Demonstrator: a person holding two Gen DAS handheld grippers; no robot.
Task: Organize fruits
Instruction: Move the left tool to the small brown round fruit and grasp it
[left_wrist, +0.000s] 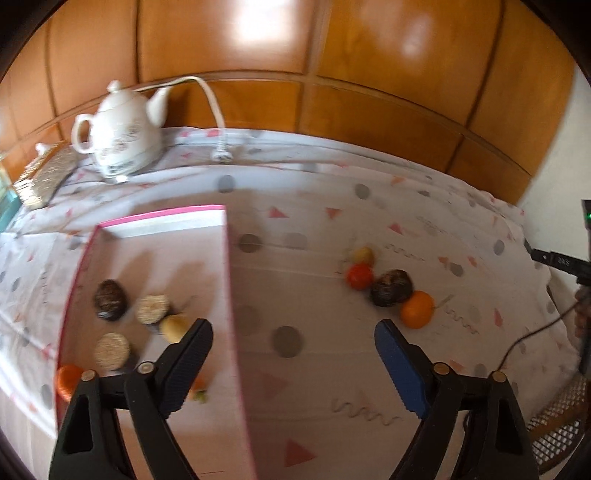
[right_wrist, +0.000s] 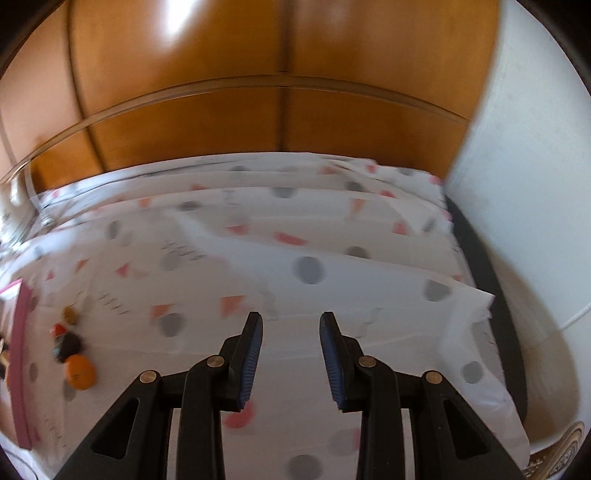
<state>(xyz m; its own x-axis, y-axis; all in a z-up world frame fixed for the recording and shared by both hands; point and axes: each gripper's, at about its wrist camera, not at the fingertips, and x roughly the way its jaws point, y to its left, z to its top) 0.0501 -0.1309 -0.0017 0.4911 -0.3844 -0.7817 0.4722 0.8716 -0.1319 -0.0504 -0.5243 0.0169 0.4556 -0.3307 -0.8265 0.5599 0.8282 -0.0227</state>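
A white ceramic teapot (left_wrist: 120, 138) is standing at the far left of the desk, on a patterned tablecloth (left_wrist: 369, 229). A white power cord (left_wrist: 212, 107) is trailing beside it, against wooden wall panels (left_wrist: 369, 74). A woven mat (left_wrist: 46, 177) is lying nearby.

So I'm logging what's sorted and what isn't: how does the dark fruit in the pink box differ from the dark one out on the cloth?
The dark fruit in the box lies inside the pink box, apart from its neighbours. The dark fruit on the cloth lies on the tablecloth, packed between a red fruit and an orange. Both are dark brown, rounded and ungripped.
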